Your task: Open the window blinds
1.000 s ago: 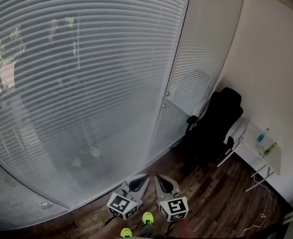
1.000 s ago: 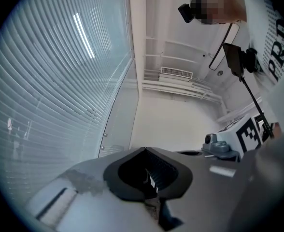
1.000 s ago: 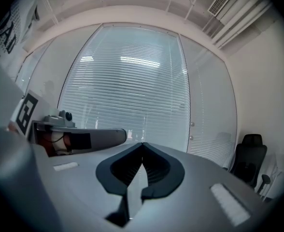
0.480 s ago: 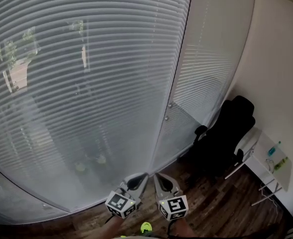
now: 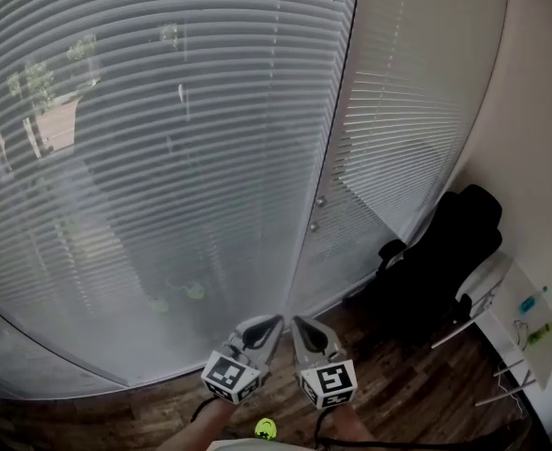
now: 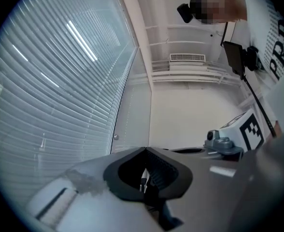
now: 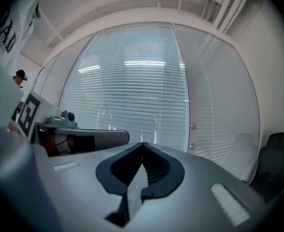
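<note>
Blinds (image 5: 163,158): thin slats, light, bend easily (avoid pinching them). Likely hold: small knobs (image 5: 320,201) on frame, 1 o'clock of grippers. Left gripper (image 5: 276,319), right gripper (image 5: 296,320): jaws closed, empty.

To your right a black office chair (image 5: 440,266) stands on the wooden floor (image 5: 417,397), just beside a white table (image 5: 506,299) carrying two small bottles (image 5: 531,300).

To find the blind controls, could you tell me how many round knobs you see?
2: upper knob on the frame between the blinds, lower knob just beneath; others may be hidden.
</note>
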`<state>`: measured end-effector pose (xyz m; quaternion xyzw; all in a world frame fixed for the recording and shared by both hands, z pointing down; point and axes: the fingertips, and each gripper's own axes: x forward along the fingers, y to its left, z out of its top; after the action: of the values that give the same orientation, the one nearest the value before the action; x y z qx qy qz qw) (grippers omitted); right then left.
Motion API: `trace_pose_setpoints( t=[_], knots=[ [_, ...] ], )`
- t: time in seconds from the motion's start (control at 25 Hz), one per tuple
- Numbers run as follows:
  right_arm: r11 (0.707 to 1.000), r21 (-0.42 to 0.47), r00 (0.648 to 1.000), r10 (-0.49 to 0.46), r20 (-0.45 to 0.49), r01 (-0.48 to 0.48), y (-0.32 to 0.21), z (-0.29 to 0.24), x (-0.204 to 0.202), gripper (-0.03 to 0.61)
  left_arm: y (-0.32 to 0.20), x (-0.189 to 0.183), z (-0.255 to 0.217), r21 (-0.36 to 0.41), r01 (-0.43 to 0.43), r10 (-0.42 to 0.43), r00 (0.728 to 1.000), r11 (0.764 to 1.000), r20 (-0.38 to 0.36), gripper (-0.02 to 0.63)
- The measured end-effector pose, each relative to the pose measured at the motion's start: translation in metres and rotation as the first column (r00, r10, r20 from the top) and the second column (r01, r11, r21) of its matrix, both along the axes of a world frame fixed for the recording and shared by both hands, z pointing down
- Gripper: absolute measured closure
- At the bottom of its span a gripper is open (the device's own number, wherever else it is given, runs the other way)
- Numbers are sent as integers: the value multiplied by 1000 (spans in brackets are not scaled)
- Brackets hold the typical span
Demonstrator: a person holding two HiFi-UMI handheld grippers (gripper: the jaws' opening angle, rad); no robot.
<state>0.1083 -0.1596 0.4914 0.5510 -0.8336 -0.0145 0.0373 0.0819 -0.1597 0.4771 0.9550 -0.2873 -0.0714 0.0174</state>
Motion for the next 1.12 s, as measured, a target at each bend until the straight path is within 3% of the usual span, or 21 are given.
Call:
trace_pose_setpoints(
  t=[0.4, 1.12],
  knots=[
    [999, -40, 1000, -12, 7, 12, -36, 19, 28, 569, -32, 29, 7, -3, 11, -11, 1000, 1000, 14, 621],
    [999, -23, 999, 28, -17, -28, -145, 3, 52, 569, -139, 54, -7, -24, -42, 41, 997, 999, -58, 621]
  ],
)
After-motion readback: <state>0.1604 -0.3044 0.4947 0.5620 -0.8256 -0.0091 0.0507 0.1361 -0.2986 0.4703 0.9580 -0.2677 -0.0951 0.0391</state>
